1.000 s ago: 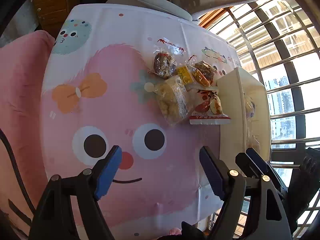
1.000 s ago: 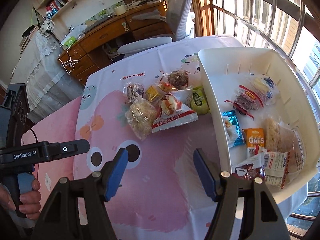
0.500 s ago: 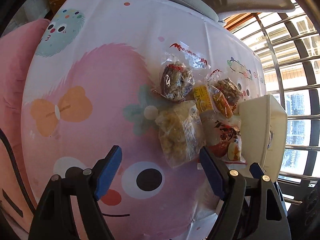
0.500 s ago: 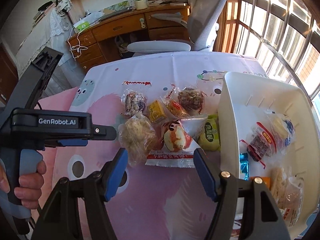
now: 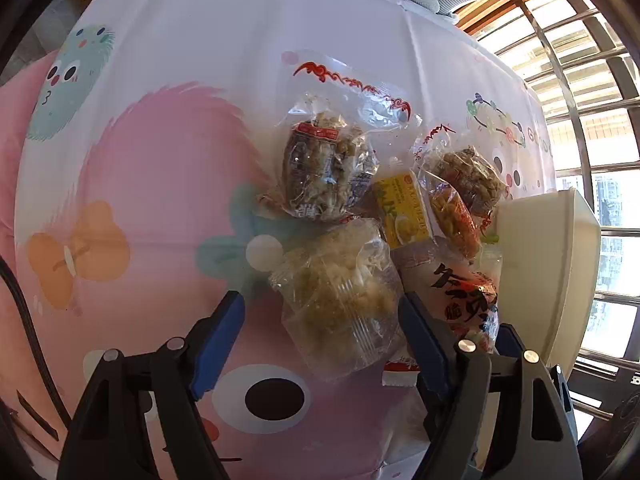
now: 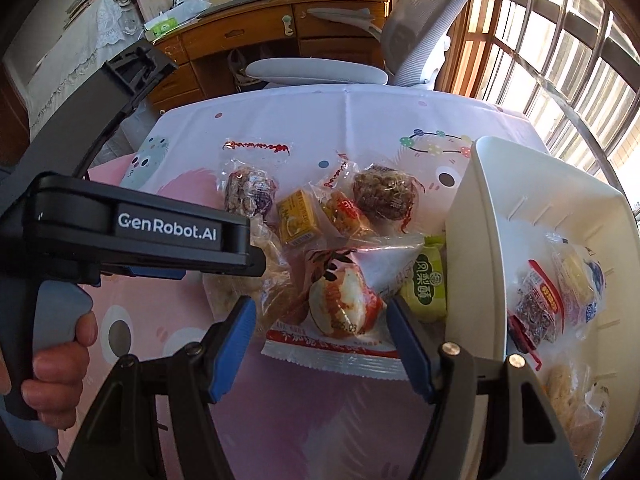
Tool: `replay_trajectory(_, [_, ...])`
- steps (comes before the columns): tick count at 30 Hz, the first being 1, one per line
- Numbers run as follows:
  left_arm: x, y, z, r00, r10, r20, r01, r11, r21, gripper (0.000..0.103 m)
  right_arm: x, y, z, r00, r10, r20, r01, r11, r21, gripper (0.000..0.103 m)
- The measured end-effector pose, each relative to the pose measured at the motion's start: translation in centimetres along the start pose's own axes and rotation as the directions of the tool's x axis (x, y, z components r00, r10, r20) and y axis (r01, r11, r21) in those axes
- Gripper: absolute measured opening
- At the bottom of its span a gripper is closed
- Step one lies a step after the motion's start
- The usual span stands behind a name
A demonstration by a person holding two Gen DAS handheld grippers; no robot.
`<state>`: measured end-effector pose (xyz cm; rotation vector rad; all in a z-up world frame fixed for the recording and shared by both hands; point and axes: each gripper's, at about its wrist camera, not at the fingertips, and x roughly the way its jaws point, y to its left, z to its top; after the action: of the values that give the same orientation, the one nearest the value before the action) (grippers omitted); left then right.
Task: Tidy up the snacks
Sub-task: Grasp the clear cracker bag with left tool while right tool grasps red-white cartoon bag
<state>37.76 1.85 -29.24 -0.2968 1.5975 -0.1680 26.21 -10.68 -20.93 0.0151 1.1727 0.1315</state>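
White plastic is what I take as my landmark: the basket, which stands at the window side of the tablecloth. Inside it I already count several packets, among them a red-edged one with dark filling and a pale one with blue print, so I judge one part of the sorting as done.

Outside the basket, a group of snacks is not yet put away. Touching its wall lies a green pastry packet. Further from the basket are a red and white bag, a clear bag of pale puffed pieces, a yellow box and three clear packets of nut clusters. All are soft, shiny wrappers and they overlap each other.

My left gripper has its jaws closing, with the puffed bag between them, but the pads do not press it yet. My right gripper stands apart, above the red and white bag, and holds nothing. I think about half of the work remains.
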Motion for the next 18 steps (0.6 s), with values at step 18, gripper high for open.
replay_trajectory(18, [1.7, -2.3, 1.6, 1.000, -0.010, -0.003, 0.010, 1.000, -0.015, 0.043, 2.1, 1.0, 0.2, 0.997, -0.067, -0.050, 0.062, 0.994, -0.085, 0.051])
